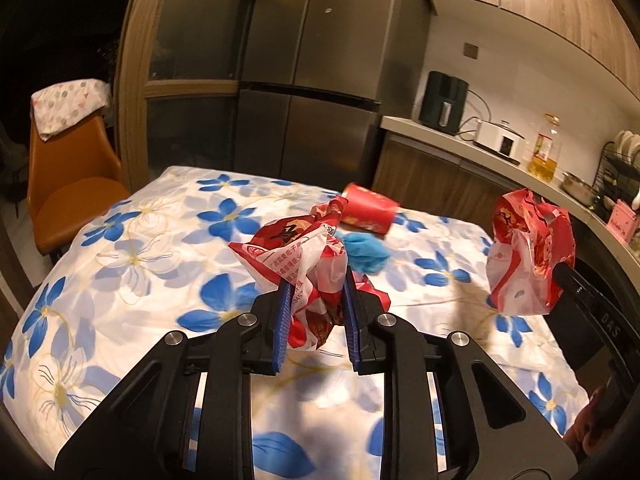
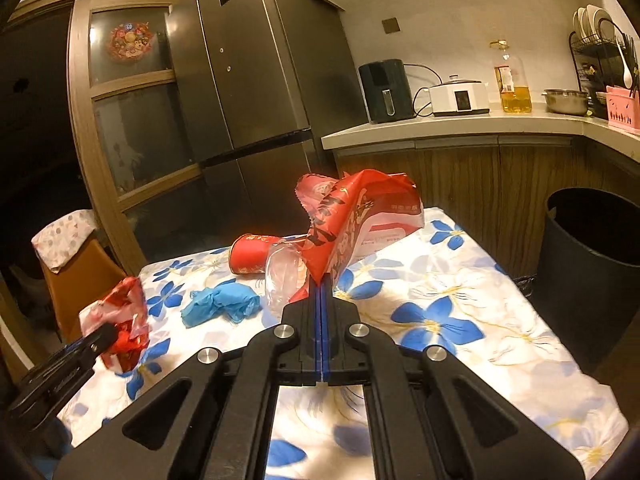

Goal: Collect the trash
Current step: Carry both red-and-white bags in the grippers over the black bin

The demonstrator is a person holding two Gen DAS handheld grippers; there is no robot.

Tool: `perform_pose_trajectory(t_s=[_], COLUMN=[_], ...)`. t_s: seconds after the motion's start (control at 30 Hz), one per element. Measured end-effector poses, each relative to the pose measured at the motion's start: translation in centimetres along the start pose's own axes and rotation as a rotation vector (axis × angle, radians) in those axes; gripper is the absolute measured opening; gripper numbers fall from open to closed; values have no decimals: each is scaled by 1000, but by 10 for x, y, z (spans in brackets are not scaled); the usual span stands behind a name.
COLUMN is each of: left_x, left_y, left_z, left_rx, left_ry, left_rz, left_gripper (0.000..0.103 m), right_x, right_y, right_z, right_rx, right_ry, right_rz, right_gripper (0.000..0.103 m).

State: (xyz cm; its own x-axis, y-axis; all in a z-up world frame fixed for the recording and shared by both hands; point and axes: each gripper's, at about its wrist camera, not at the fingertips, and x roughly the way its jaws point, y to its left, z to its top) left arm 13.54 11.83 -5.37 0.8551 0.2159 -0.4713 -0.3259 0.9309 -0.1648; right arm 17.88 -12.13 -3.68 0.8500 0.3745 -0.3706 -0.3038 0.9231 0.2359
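Right wrist cam: black bin (image 2: 592, 240) sits off the surface (image 2: 460, 280), right side, so my right fingers (image 2: 322, 280), clamped on a red wrapper (image 2: 352, 216), are nearer. Left fingers (image 1: 316, 280) grip another wrapper (image 1: 304, 256). Cup (image 2: 250, 254) & glove (image 2: 220, 304) not yet picked up.

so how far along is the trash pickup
Nothing visibly binned yet; the inside of the black bin isn't visible. In hand: the left gripper clamps a red-and-white wrapper, and the right gripper is shut on another red wrapper. Left on the table: red cup, blue glove, clear plastic.
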Motion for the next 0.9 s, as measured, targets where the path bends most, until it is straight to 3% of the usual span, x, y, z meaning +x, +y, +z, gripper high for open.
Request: perform_pose_trajectory(t_s=[0.9], left_x=[-3], left_y=[-172], left_z=[3], left_rx=[204], left_ry=[-33], left_rz=[-235], left_gripper=[22], right_x=[-71], right_y=[-106], right_z=[20], right_rx=[20], right_ry=[-110], right_rz=[-154], right_gripper=[1])
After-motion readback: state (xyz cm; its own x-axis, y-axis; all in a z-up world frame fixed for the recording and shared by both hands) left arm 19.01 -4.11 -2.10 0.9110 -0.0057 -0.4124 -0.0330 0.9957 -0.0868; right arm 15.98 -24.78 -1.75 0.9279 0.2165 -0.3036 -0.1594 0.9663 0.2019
